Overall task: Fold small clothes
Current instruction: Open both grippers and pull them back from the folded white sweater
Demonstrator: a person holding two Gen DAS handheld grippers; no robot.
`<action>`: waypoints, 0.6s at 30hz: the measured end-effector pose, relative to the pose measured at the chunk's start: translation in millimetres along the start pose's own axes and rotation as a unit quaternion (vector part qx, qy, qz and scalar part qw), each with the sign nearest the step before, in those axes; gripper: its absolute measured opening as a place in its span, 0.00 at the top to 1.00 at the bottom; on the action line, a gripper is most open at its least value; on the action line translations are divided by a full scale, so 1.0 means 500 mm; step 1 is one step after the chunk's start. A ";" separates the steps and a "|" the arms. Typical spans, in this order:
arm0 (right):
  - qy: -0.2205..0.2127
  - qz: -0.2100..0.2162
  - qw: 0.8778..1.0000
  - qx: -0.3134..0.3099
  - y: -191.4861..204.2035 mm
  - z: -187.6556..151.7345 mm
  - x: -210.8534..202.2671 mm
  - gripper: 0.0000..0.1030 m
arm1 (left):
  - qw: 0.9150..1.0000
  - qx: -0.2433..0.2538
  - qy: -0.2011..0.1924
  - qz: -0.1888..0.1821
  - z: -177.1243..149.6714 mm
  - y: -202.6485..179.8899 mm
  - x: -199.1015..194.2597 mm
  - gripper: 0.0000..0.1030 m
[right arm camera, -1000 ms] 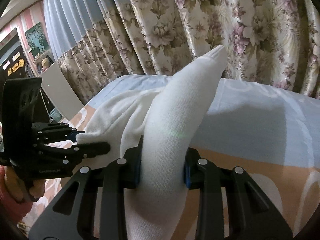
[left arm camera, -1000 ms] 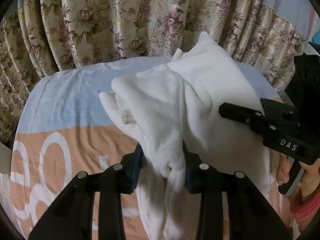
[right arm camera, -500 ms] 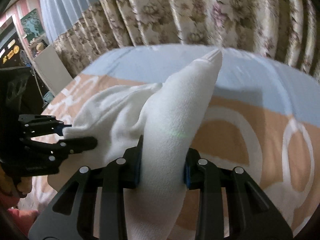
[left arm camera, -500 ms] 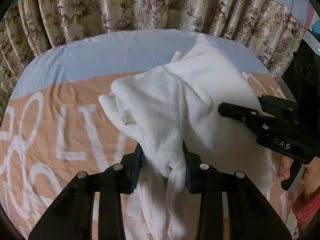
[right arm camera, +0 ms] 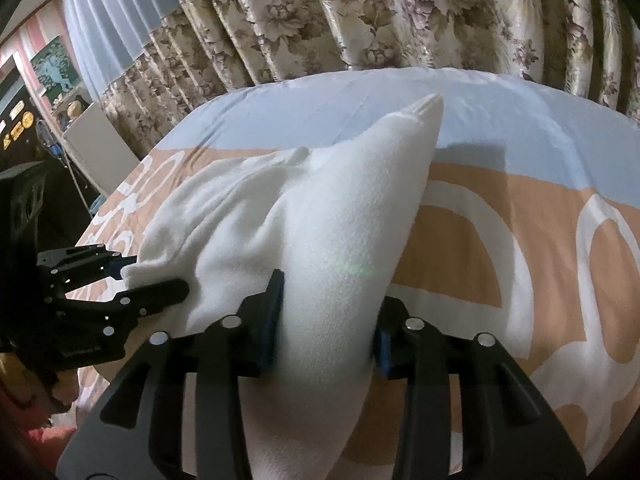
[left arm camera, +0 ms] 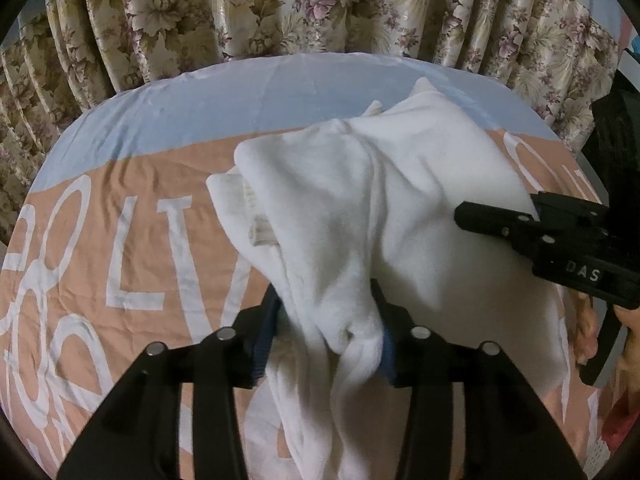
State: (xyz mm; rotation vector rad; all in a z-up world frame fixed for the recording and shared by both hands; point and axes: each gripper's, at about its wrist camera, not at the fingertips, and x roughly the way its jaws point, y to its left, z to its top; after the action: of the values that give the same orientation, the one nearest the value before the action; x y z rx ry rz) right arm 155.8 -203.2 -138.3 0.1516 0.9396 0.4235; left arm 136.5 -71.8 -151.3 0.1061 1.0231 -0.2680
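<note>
A white fleece garment [left arm camera: 384,208] hangs bunched between both grippers above the bed. My left gripper [left arm camera: 326,332] is shut on one gathered edge of it; folds and a ribbed cuff [left arm camera: 256,220] show at the left. My right gripper [right arm camera: 328,316] is shut on the other edge, and the white garment [right arm camera: 344,220] rises to a pointed corner ahead of it. The right gripper also shows at the right of the left wrist view [left arm camera: 516,224], and the left gripper at the left of the right wrist view [right arm camera: 132,292].
A bedsheet [left arm camera: 132,240] in peach and pale blue with large white letters lies below. Floral curtains [left arm camera: 280,4] hang close behind the bed. A white panel [right arm camera: 96,148] and dark furniture stand at the left of the right wrist view.
Both grippers have tipped down and lowered with the garment: more of the peach lettered sheet shows and less curtain. The grips have not changed.
</note>
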 end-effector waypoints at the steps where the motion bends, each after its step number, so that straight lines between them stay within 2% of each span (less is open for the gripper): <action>1: 0.006 0.001 1.000 0.008 -0.003 0.001 0.000 0.54 | 1.000 -0.002 0.000 -0.002 0.000 0.001 0.001 0.53; 4: 0.011 0.013 0.999 0.028 -0.006 0.005 -0.013 0.52 | 1.000 -0.007 -0.001 -0.005 0.002 0.006 -0.001 0.52; 6: 0.008 0.005 1.000 0.021 0.003 0.007 -0.028 0.51 | 1.000 -0.011 -0.001 -0.007 0.004 0.009 -0.007 0.52; 8: 0.004 -0.011 1.000 0.010 0.015 0.009 -0.042 0.49 | 1.000 -0.015 0.002 -0.014 0.007 0.013 -0.014 0.47; 10: -0.002 -0.024 1.000 0.007 0.022 0.008 -0.056 0.38 | 1.000 -0.015 -0.001 -0.025 0.009 0.016 -0.023 0.43; 13: -0.030 -0.043 0.999 0.013 0.027 0.011 -0.085 0.32 | 0.999 -0.016 -0.010 -0.029 0.015 0.018 -0.041 0.37; 16: -0.037 -0.091 0.995 0.011 0.027 0.016 -0.087 0.32 | 0.999 -0.018 -0.026 -0.019 0.024 0.022 -0.058 0.35; 18: -0.027 -0.132 0.991 -0.006 0.030 0.015 -0.071 0.32 | 0.999 -0.017 -0.035 0.003 0.026 0.029 -0.058 0.31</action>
State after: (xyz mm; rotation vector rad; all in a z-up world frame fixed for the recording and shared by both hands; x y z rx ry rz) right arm 139.5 -204.0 -102.7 0.0272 0.8902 0.1800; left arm 137.0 -55.9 -120.4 0.0693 0.9569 -0.2474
